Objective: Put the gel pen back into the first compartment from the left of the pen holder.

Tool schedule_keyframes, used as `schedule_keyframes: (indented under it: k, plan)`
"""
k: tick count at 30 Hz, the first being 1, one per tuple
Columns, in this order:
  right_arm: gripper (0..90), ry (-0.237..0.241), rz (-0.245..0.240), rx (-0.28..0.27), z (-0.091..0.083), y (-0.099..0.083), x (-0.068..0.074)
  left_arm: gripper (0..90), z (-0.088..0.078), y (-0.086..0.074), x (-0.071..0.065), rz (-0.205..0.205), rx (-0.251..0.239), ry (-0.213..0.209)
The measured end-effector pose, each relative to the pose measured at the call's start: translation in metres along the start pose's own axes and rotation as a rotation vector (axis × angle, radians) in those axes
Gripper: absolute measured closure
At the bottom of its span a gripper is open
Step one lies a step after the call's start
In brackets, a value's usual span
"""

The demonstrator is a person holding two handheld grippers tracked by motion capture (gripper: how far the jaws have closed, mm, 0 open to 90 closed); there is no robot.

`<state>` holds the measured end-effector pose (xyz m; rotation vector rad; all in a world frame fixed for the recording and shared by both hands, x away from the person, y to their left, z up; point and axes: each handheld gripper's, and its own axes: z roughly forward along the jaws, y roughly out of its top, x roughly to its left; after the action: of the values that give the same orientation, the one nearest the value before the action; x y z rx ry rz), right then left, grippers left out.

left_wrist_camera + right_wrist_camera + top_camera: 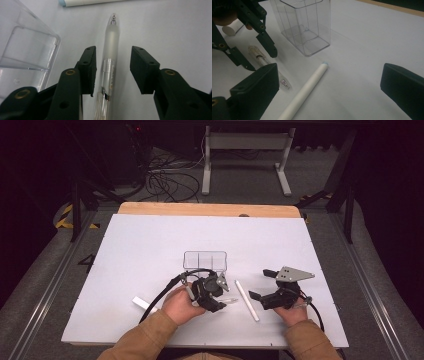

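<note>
The left gripper [113, 67] is lowered over a clear pen [110, 65] lying flat on the white table [150, 245]. In the left gripper view the pen runs up btwn the two black pads; a gap is seen on each side, so the jaws are still released and nothing is clamped. The pad on the left of that view sits closer to the barrel than the other. The pen tip points away from the gripper, toward a white pen [92, 2] lying across the top of that view.

In the high view the left gripper [220, 301] is seen just in front of a clear plastic box [205, 261], w/ the clear pen [229, 299] poking out to the right of the jaws. The box stands upright, divided into compartments. The white pen [247, 300] lies just right of the clear one, apart from it, btwn the two grippers.

The right gripper [261, 285] is held off to the right, jaws spread wide, nothing in them. In the right gripper view the white pen [304, 90] lies btwn its pads but lower on the table, untouched. A small white piece [141, 303] lies left of the left hand [177, 305]
</note>
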<state>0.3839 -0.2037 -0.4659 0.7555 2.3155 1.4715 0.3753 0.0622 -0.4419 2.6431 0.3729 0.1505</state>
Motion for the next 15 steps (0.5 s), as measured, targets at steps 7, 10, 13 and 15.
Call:
schedule_keyframes:
  k: [7,10,13,15]
  plan:
    - [2.4,0.004,0.002,0.003,0.0007,-0.0002,-0.0003,66.8,0.0055,0.0081,-0.0053,0.028,0.056,0.031]
    - [2.4,0.007,0.003,0.003,0.0005,-0.0002,-0.0002,68.6,0.0075,0.0093,-0.0049,0.045,0.078,0.029]
    - [2.4,0.008,0.002,0.004,0.0007,-0.0002,-0.0004,70.2,0.0091,0.0093,-0.0033,0.038,0.086,0.025]
    - [2.4,0.009,0.002,0.003,0.0008,-0.0003,-0.0003,71.3,0.0105,0.0095,-0.0029,0.039,0.094,0.03]
